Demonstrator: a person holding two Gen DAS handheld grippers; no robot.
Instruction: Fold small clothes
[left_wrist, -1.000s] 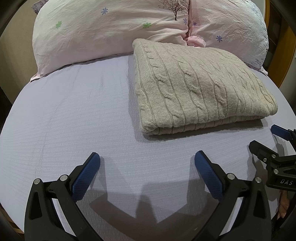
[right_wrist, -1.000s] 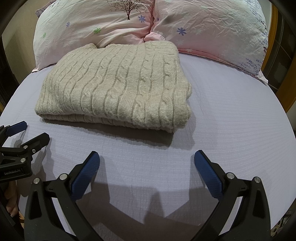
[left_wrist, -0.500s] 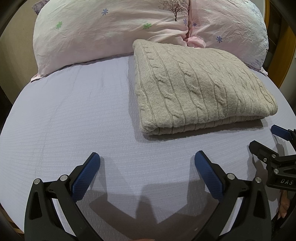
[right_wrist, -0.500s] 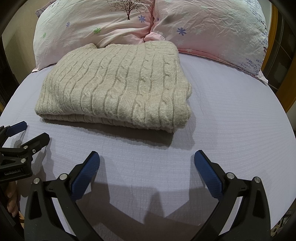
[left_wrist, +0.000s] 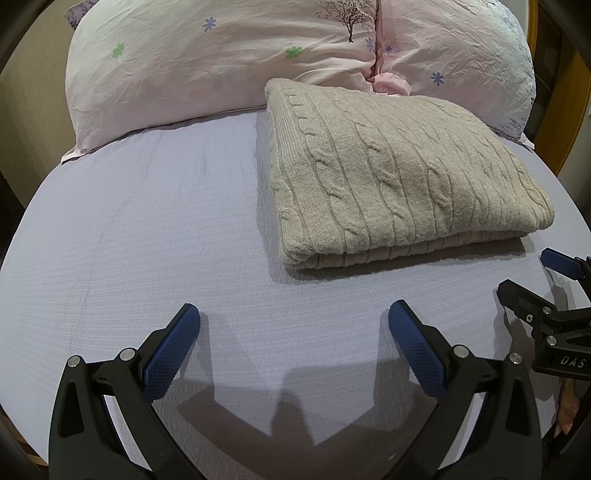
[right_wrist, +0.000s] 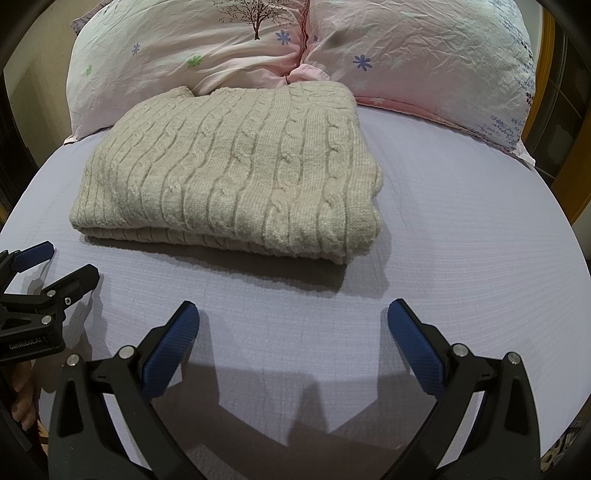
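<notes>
Nothing moved; pillows (left_wrist: 229, 59) behind folded sweater (left_wrist: 399, 166).

sweater (left_wrist: 399, 177) | beige cable-knit | folded flat rectangle | far edge touching pillows (left_wrist: 258, 55)

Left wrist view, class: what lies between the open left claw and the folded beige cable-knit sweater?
Only bare lavender bedsheet and the sweater's shadow lie before the left claw; the left wrist view shows this.
</notes>
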